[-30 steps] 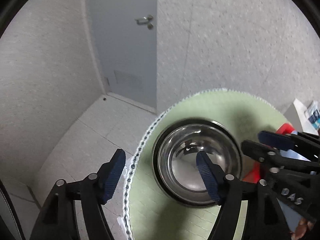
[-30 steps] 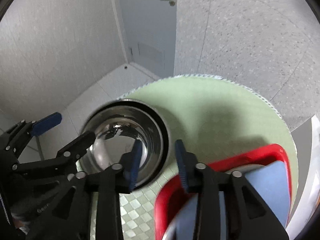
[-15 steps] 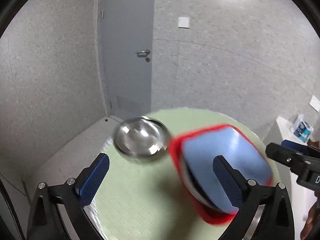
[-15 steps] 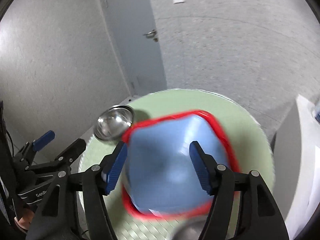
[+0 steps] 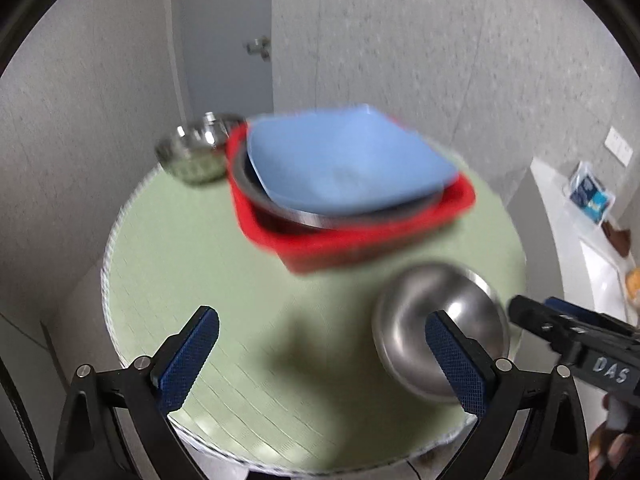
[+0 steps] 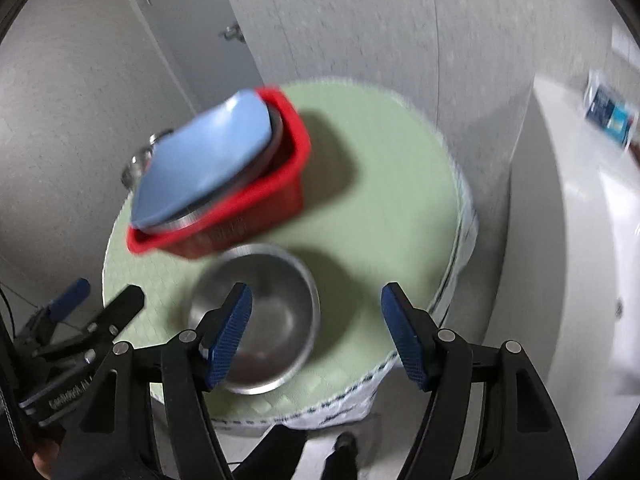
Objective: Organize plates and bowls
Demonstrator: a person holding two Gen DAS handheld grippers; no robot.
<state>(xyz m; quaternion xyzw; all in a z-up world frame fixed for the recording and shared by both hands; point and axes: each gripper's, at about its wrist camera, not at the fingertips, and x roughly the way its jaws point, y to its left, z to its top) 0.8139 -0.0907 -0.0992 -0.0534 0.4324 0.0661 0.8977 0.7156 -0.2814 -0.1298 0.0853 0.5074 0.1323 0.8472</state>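
Observation:
A red basket (image 5: 360, 240) (image 6: 256, 216) stands on the round green table (image 5: 200, 272) (image 6: 380, 184). It holds a steel bowl with a blue square plate (image 5: 340, 160) (image 6: 204, 152) tilted on top. A small steel bowl (image 5: 192, 156) (image 6: 138, 160) sits at the table's far left edge. Another steel bowl (image 5: 432, 320) (image 6: 276, 320) sits near the front edge. My left gripper (image 5: 320, 356) is open and empty above the table's front. My right gripper (image 6: 316, 332) is open and empty over the near bowl.
A grey door (image 5: 228, 40) and speckled walls stand behind the table. A white counter (image 5: 580, 232) (image 6: 580, 200) with a blue packet (image 5: 592, 196) is on the right. The floor drops off around the table's edge.
Both grippers have pulled back and up from the far steel bowl, and the right one opened wide. The near steel bowl has come into view.

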